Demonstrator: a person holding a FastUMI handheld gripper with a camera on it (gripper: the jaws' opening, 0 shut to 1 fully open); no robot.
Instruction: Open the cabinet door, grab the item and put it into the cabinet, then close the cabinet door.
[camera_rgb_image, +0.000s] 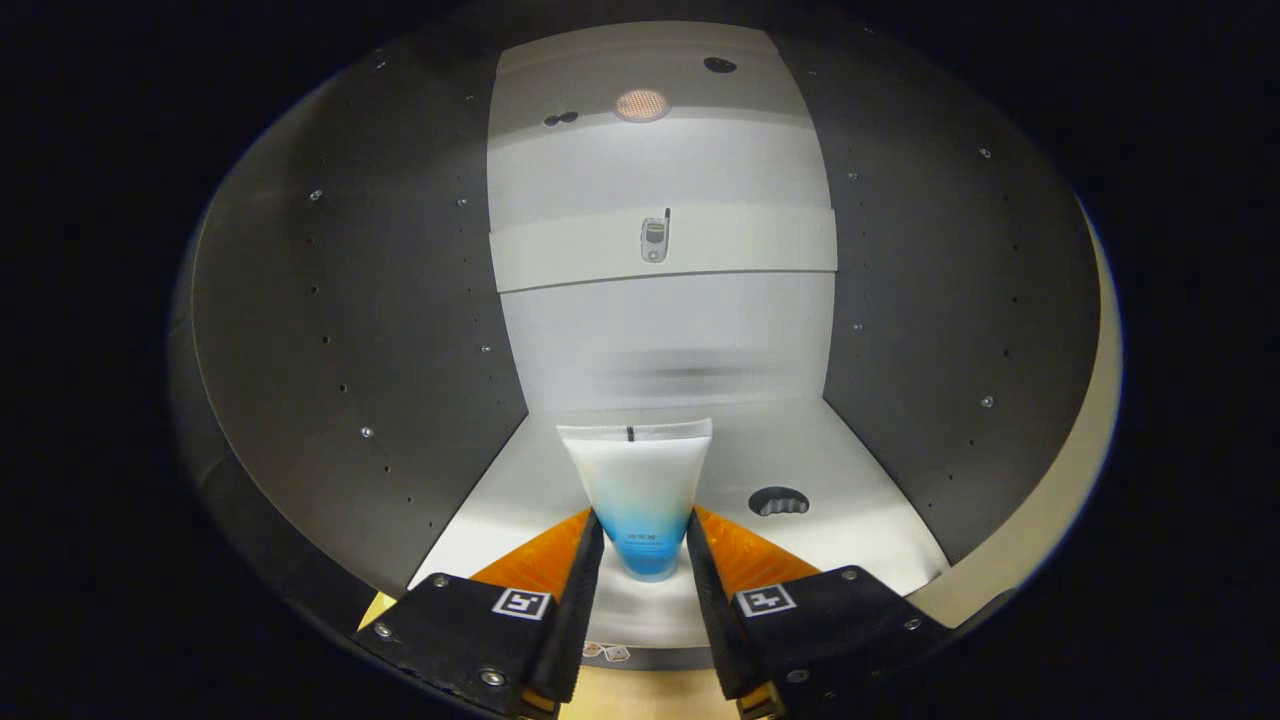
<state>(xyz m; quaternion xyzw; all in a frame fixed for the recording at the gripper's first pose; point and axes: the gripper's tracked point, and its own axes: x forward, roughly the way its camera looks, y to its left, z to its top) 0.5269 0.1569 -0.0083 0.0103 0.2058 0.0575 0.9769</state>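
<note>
A soft tube (640, 480), white at its flat crimped top and blue toward the cap, stands cap-down between my fingers. My gripper (643, 528) is shut on its blue lower part, one fingertip pressing each side. The tube is inside the open cabinet, over the front of the cabinet's white floor (500, 510). Dark side walls (350, 330) rise to the left and right of it, and a pale back wall (660, 340) stands beyond it. The cabinet door is out of sight.
A white shelf (760, 245) crosses the back wall higher up, with a small phone-like device (654, 240) on it. A round cable hole (778, 501) sits in the floor right of the tube. A round lamp (641, 105) glows overhead. The cabinet's pale wooden front edge (1095, 400) curves along the right.
</note>
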